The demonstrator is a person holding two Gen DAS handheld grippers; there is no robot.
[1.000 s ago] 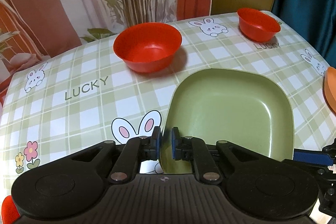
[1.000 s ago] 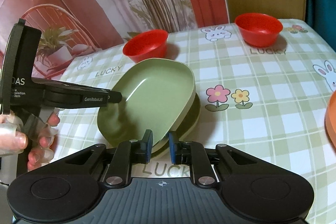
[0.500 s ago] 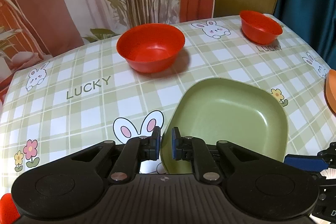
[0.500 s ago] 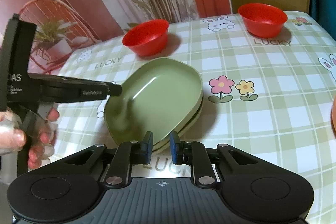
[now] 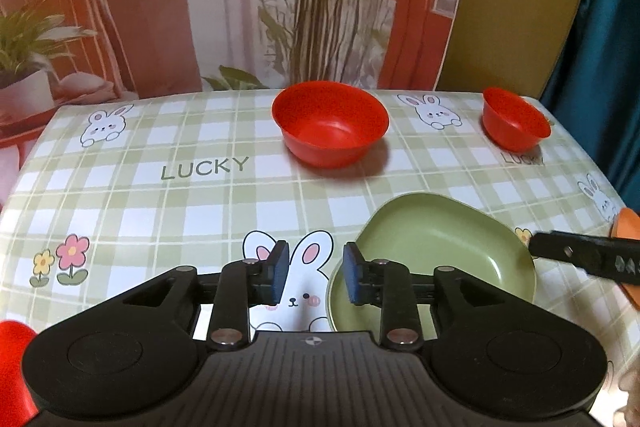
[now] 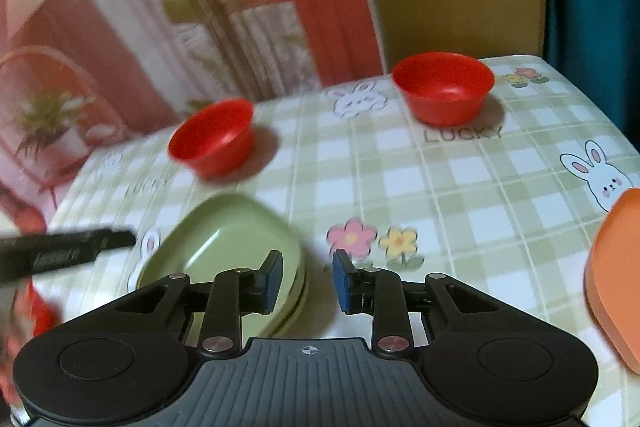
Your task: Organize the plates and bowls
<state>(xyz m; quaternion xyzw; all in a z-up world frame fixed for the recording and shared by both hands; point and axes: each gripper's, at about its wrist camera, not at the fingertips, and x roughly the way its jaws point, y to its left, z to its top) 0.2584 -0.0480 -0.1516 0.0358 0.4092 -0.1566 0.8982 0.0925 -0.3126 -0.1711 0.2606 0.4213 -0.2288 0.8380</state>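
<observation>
Green plates (image 5: 436,251) lie stacked on the checked tablecloth, also in the right wrist view (image 6: 228,247). My left gripper (image 5: 314,277) is open and empty, just left of the stack's rim. My right gripper (image 6: 306,281) is open and empty, just right of the stack. A larger red bowl (image 5: 330,123) stands at the back middle, also in the right wrist view (image 6: 212,135). A smaller red bowl (image 5: 514,125) stands at the back right, also in the right wrist view (image 6: 444,91). An orange plate (image 6: 616,279) lies at the right edge.
The table (image 5: 200,203) ends at a printed backdrop behind and a teal curtain (image 5: 600,27) at the right. The other gripper's finger (image 5: 580,255) reaches in from the right in the left wrist view. A red object (image 5: 12,359) shows at the bottom left.
Both grippers opened and let go of the upper green plate, which now rests on the lower one. Both grippers pulled back and apart; the right wrist view is blurred with motion.
</observation>
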